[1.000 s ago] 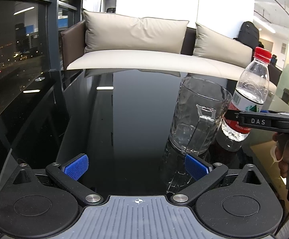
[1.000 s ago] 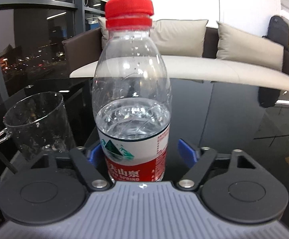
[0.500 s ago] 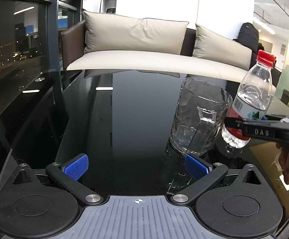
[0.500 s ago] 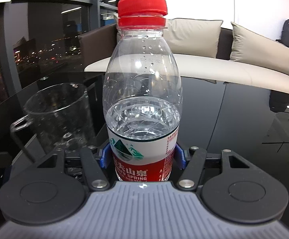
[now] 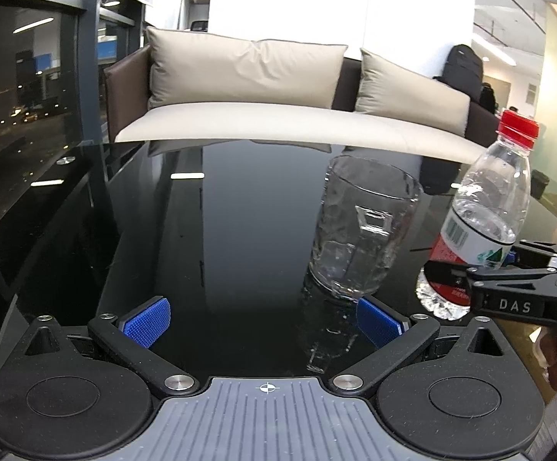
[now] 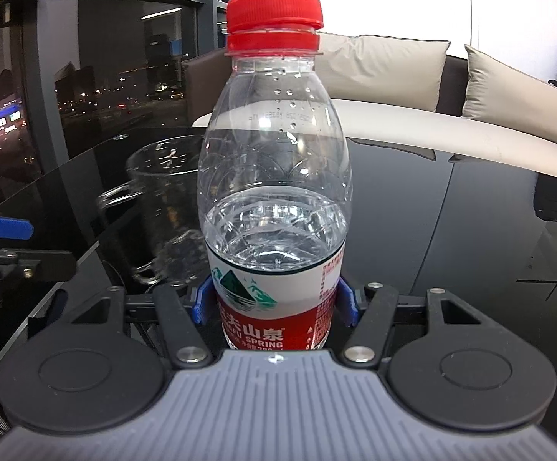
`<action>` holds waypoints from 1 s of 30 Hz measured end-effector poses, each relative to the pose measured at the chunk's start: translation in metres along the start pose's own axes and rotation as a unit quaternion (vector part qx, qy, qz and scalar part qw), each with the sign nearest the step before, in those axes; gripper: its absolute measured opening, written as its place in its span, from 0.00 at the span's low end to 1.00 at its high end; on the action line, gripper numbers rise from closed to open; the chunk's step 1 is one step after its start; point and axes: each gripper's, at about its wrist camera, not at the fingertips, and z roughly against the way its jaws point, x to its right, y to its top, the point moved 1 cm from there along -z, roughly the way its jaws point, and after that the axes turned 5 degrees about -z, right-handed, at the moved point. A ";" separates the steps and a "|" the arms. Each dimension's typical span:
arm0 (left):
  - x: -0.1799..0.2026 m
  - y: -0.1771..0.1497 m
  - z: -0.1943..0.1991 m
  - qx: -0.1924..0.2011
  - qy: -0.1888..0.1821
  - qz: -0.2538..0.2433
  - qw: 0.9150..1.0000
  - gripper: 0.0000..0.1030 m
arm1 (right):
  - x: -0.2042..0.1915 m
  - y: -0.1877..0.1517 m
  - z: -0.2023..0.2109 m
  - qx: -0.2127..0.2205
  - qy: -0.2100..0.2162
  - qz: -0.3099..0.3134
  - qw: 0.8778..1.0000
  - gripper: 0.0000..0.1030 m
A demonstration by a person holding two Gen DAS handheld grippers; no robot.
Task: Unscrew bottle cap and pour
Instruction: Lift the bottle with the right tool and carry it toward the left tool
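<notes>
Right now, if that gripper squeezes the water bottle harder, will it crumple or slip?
The bottle looks like thin clear plastic, so it would probably dent. About half full, it seems fairly light. The right gripper clamps the paper label, and the red cap is on, so slipping or spilling seems unlikely.

Clear, half-full bottle, red cap on, upright beside empty glass mug

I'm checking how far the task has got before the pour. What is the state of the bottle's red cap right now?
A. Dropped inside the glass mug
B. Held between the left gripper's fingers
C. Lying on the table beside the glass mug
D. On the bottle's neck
D: the red cap sits on the neck of the bottle, which the right gripper clamps at its label, while the left gripper is open and holds nothing.
</notes>
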 end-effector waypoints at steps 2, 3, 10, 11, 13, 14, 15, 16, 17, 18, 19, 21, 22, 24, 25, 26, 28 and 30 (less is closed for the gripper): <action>0.000 0.000 0.002 0.001 -0.005 -0.002 1.000 0.99 | -0.005 -0.003 0.004 -0.001 0.006 0.002 1.000 0.61; 0.000 -0.001 0.003 0.001 -0.007 -0.003 1.000 0.99 | -0.008 -0.004 0.006 -0.002 0.008 0.003 1.000 0.61; 0.000 -0.004 0.016 0.005 -0.038 -0.008 0.999 0.99 | -0.025 -0.014 0.018 -0.002 0.023 0.011 1.000 0.61; 0.000 -0.005 0.017 0.005 -0.041 -0.008 0.999 0.99 | -0.028 -0.015 0.019 -0.002 0.026 0.014 1.000 0.61; 0.001 -0.006 0.020 0.006 -0.048 -0.012 0.999 0.99 | -0.033 -0.017 0.021 -0.003 0.033 0.017 0.999 0.61; 0.003 -0.007 0.022 0.008 -0.050 -0.014 0.999 0.99 | -0.035 -0.018 0.021 -0.003 0.036 0.019 0.999 0.61; 0.005 -0.007 0.025 0.008 -0.054 -0.016 0.998 0.99 | -0.038 -0.018 0.022 -0.002 0.040 0.021 0.999 0.61; 0.006 -0.006 0.027 0.010 -0.057 -0.018 0.998 0.99 | -0.039 -0.019 0.023 -0.002 0.042 0.022 0.999 0.61; 0.007 -0.006 0.029 0.011 -0.061 -0.019 0.998 0.99 | -0.042 -0.019 0.024 -0.003 0.045 0.024 0.999 0.61; 0.007 -0.005 0.032 0.014 -0.066 -0.021 0.997 0.99 | -0.045 -0.020 0.025 -0.003 0.050 0.026 0.998 0.61; 0.007 -0.004 0.035 0.018 -0.071 -0.022 0.997 0.99 | -0.047 -0.021 0.025 -0.003 0.054 0.028 0.998 0.61; 0.006 -0.003 0.038 0.022 -0.076 -0.019 0.997 0.99 | -0.052 -0.021 0.025 -0.003 0.061 0.033 0.998 0.61; 0.005 -0.003 0.041 0.025 -0.080 -0.016 0.996 0.99 | -0.053 -0.021 0.025 -0.002 0.064 0.035 0.997 0.61; 0.005 -0.002 0.045 0.030 -0.089 -0.013 0.995 0.99 | -0.057 -0.021 0.024 -0.002 0.069 0.038 0.997 0.61; 0.004 -0.001 0.047 0.033 -0.094 -0.013 0.995 0.99 | -0.058 -0.021 0.024 -0.002 0.073 0.040 0.997 0.61; 0.003 0.000 0.049 0.035 -0.097 -0.013 0.995 0.99 | -0.060 -0.021 0.023 -0.001 0.076 0.042 0.996 0.61; 0.003 0.002 0.052 0.042 -0.105 -0.015 0.993 0.99 | -0.063 -0.022 0.023 -0.001 0.086 0.047 0.995 0.61; 0.003 0.003 0.053 0.045 -0.108 -0.016 0.993 0.99 | -0.068 -0.023 0.023 0.000 0.097 0.054 0.994 0.61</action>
